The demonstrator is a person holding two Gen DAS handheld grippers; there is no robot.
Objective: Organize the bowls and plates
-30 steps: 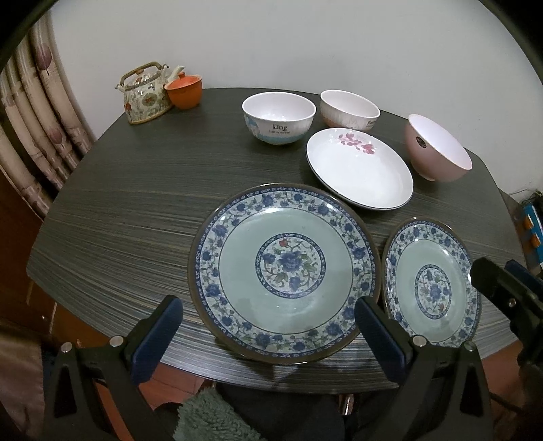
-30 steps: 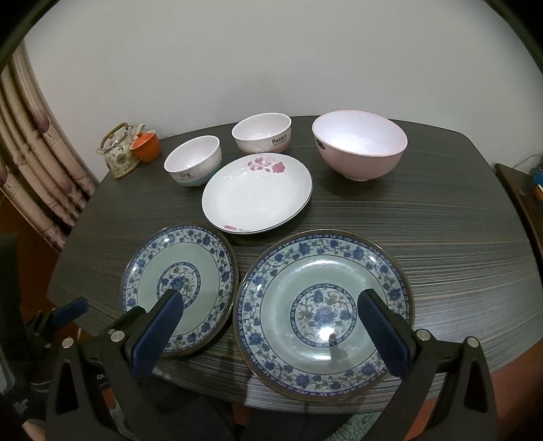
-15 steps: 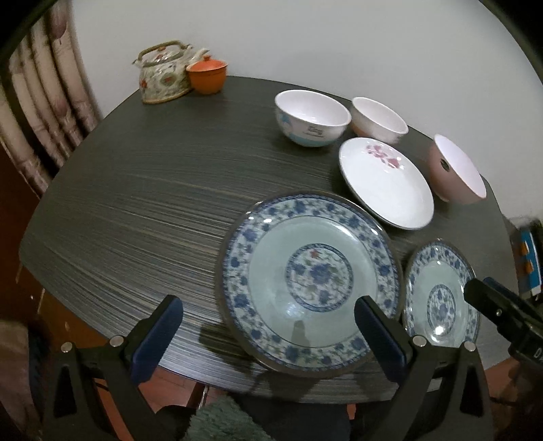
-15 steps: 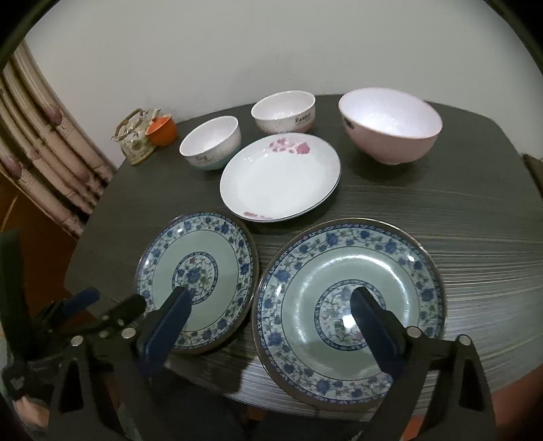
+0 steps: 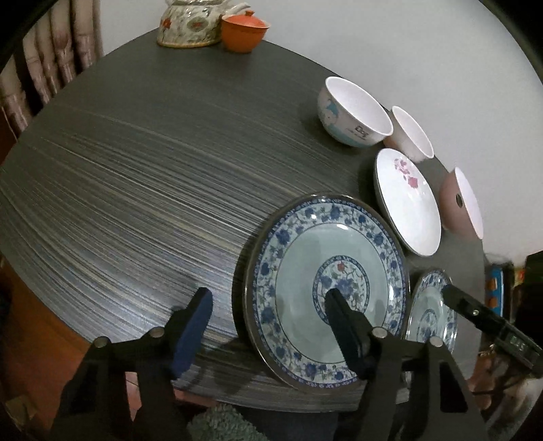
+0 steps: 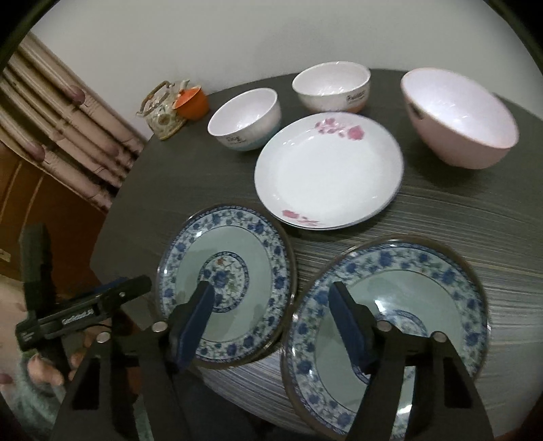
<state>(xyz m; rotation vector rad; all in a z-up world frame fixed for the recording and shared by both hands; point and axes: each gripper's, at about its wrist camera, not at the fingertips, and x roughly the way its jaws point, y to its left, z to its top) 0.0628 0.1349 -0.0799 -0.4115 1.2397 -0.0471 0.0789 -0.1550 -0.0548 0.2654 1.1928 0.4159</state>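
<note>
Two blue floral plates lie at the table's front edge: a large one [image 5: 325, 288] and a small one [image 5: 429, 315]. In the right wrist view the small plate [image 6: 237, 264] is left of the large one [image 6: 407, 305]. Behind them are a white plate with pink flowers [image 6: 325, 176], two white bowls [image 6: 244, 118] [image 6: 331, 86] and a pink bowl [image 6: 458, 118]. My left gripper [image 5: 268, 315] is open, straddling the large plate's left rim. My right gripper [image 6: 271, 312] is open, its fingers over the gap between the two blue plates.
A floral teapot [image 5: 190, 23] and an orange lidded cup [image 5: 242, 32] stand at the table's far left corner. Curtains [image 6: 61, 129] hang left of the table. The left gripper's body [image 6: 81, 312] shows in the right wrist view.
Both grippers have moved forward and down over the table's front edge. Both have narrowed their opening. The left gripper has swung left of the large plate.
</note>
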